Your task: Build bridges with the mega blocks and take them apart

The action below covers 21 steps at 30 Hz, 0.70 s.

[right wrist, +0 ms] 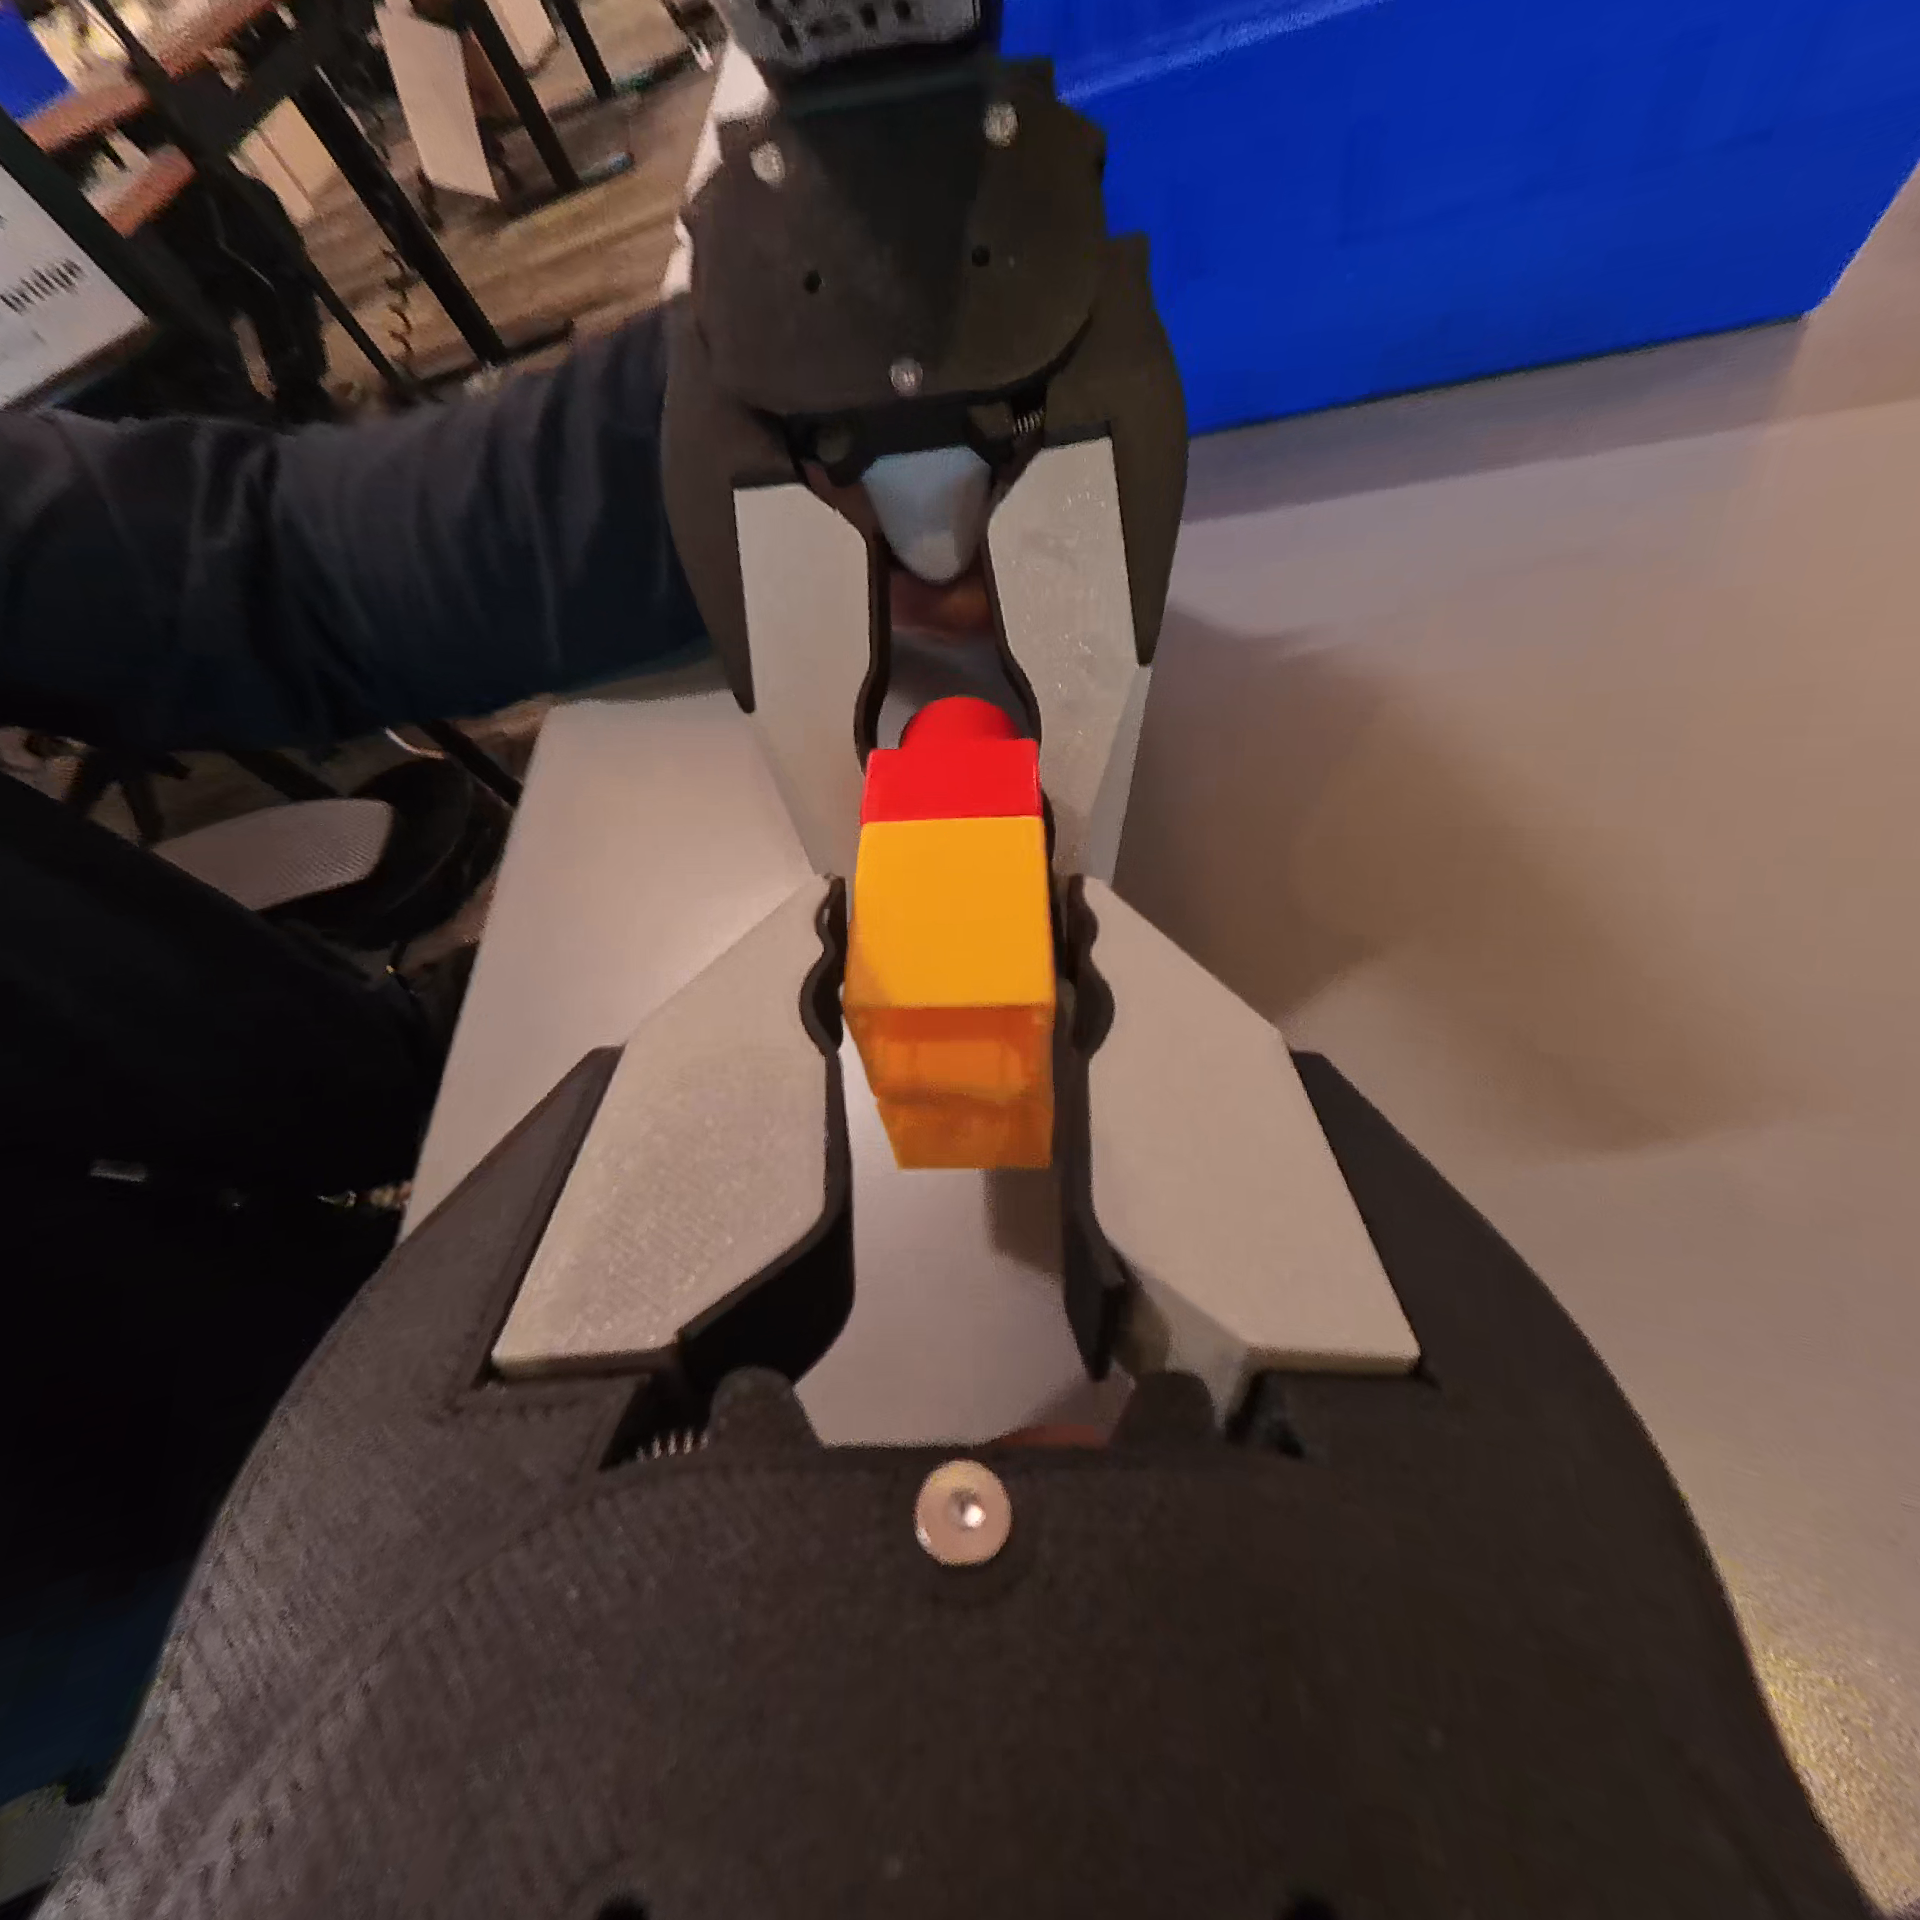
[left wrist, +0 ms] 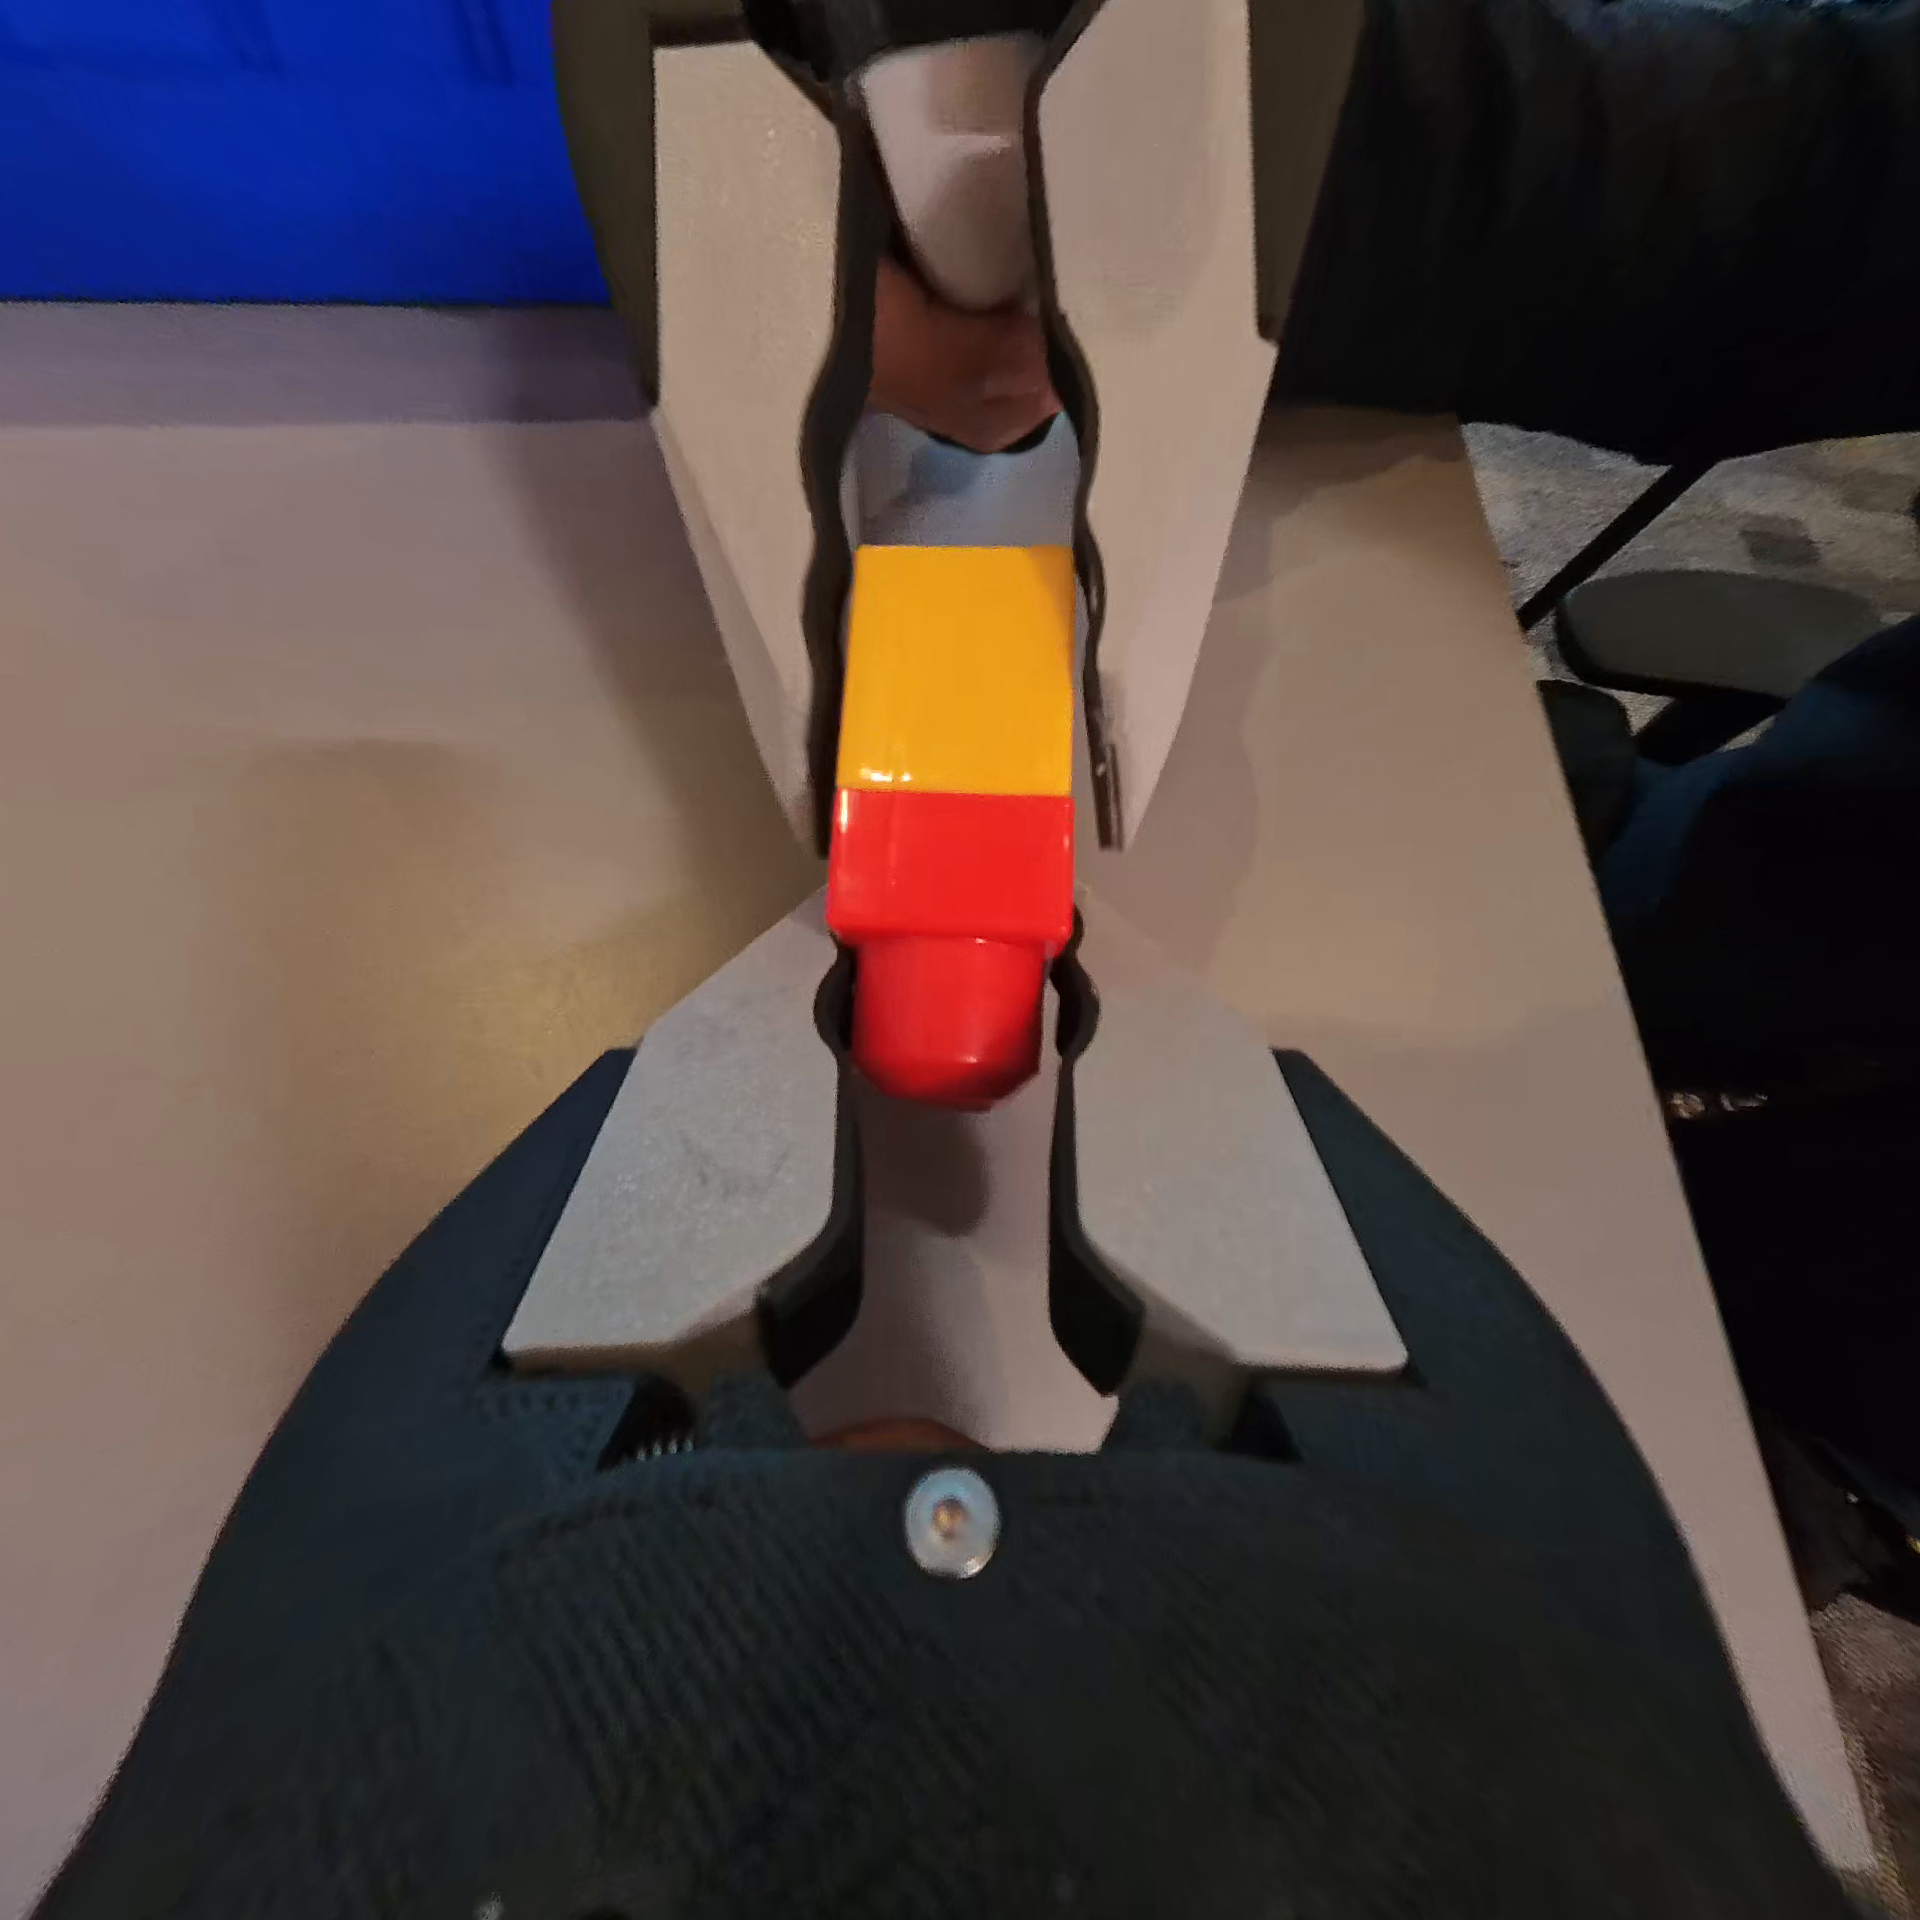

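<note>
A red block (left wrist: 951,862) is stuck to a yellow block (left wrist: 956,665), and the pair hangs above the table between my two grippers, which face each other. My left gripper (left wrist: 956,997) is shut on the red block, its pads pressing at the round stud end. My right gripper (right wrist: 951,966) stands around the yellow block (right wrist: 951,914) with its jaws a little apart. A thin gap shows beside its right pad (right wrist: 1086,966), so it does not press on the block. The right wrist view shows the left gripper (right wrist: 951,800) on the red block (right wrist: 945,784).
The beige table (left wrist: 312,727) lies below; its edge runs down the right of the left wrist view. A blue panel (right wrist: 1455,187) stands at the table's far side. A person's dark sleeve (right wrist: 312,551) reaches in behind the left gripper. A chair (left wrist: 1714,623) and floor lie beyond the edge. My left and right fingertips are right by each other.
</note>
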Tool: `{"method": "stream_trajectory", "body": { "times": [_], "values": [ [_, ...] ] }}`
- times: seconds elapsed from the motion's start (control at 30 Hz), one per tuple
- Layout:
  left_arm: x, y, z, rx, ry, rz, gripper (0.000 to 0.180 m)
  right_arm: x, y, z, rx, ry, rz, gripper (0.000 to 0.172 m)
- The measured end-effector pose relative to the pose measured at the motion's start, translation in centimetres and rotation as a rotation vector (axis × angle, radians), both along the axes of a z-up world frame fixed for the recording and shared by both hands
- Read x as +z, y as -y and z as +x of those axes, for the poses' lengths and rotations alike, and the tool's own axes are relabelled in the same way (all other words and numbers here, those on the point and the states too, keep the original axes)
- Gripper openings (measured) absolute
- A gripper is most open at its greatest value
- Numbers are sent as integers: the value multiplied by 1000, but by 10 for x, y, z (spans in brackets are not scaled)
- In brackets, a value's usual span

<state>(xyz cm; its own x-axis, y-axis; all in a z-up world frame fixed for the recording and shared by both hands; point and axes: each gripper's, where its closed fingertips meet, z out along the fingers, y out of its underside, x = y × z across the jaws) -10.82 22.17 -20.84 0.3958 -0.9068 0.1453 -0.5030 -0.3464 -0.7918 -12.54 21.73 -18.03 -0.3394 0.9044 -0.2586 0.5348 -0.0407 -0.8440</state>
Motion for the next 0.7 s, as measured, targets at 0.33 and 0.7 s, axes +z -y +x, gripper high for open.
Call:
{"method": "stream_trajectory", "body": {
  "times": [0.33, 0.7],
  "values": [
    [32, -15, -10, 98, 261, -60, 34, 53, -26, 1, -138, -237, -119, 35],
    [93, -25, -12, 135, 578, 70, 35, 94, -32, -4, -216, -507, -288, 35]
  ]
}}
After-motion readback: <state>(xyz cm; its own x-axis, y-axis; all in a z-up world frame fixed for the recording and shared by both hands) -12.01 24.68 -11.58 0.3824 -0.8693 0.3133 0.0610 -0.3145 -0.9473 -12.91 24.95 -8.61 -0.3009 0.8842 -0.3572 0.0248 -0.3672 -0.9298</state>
